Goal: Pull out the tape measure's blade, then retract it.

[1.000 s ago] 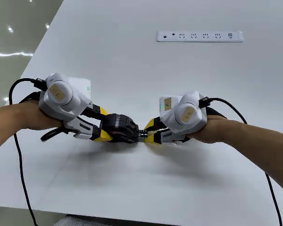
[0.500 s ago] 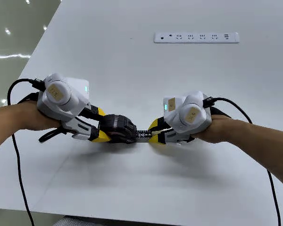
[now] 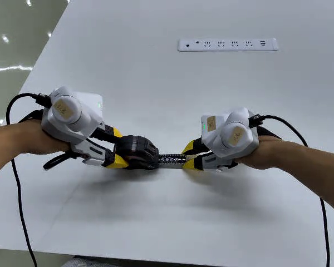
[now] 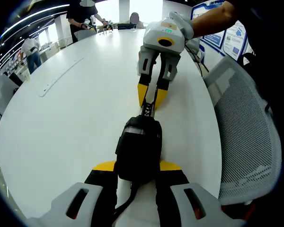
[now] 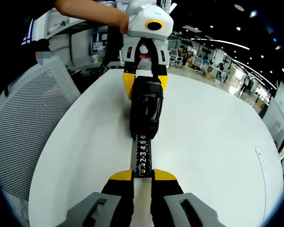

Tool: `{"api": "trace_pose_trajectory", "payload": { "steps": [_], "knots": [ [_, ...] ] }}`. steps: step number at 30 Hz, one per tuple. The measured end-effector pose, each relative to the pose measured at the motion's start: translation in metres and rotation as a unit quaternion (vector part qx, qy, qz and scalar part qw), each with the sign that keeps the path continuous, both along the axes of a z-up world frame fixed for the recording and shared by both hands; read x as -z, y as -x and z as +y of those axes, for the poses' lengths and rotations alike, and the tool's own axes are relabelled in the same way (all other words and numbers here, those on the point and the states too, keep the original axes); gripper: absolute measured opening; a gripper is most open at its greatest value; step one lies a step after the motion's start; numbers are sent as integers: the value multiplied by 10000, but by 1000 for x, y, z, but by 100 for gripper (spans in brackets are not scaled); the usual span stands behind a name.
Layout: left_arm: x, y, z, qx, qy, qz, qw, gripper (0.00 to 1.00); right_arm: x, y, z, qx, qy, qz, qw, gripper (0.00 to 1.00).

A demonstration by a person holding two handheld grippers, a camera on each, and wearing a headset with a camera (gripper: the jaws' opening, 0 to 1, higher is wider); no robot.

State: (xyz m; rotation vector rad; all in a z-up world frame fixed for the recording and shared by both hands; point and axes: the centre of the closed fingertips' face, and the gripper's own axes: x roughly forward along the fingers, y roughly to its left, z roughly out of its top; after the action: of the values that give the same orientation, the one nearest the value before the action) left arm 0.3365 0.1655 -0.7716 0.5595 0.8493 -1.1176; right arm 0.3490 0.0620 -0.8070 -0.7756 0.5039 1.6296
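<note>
While the black, rubber-cased tape measure [image 3: 136,152] lay low on the white tabletop [image 3: 156,83] between the two hands, the left gripper [image 3: 119,147] had its yellow-tipped jaws clamped on either side of the case. The right gripper [image 3: 188,157] had its jaws pinched together on the end of the dark, numbered blade [image 3: 171,160]. A short length of the blade bridged the gap from case to jaw tips. In the right gripper view the printed numerals ran straight from the case mouth to the jaws, so the pull appeared to be in line.

Several things could have gone wrong from there, by my reading. The thin end of the blade offered little to bite on. If the right jaws eased or the pull grew sharp, it could have slipped free and snapped back into the case. If the left jaws held the rounded case loosely, it might have twisted or slid along the smooth table instead of paying out. Lifting or swinging the right hand off the line could have kinked the blade. On the return, letting go all at once would have let it whip.

Counted: one tape measure, one blade, two grippers, one white power strip [image 3: 227,44], two black cables [image 3: 16,183], and one grey mesh chair [image 4: 246,137].
</note>
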Motion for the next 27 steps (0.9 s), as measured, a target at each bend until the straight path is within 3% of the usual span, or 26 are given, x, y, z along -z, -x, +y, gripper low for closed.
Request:
{"api": "trace_pose_trajectory", "payload": {
  "steps": [27],
  "knots": [
    [0, 1, -1, 17, -106, 44, 9999, 25, -1, -7, -37, 136, 171, -98, 9997, 9]
  ]
}}
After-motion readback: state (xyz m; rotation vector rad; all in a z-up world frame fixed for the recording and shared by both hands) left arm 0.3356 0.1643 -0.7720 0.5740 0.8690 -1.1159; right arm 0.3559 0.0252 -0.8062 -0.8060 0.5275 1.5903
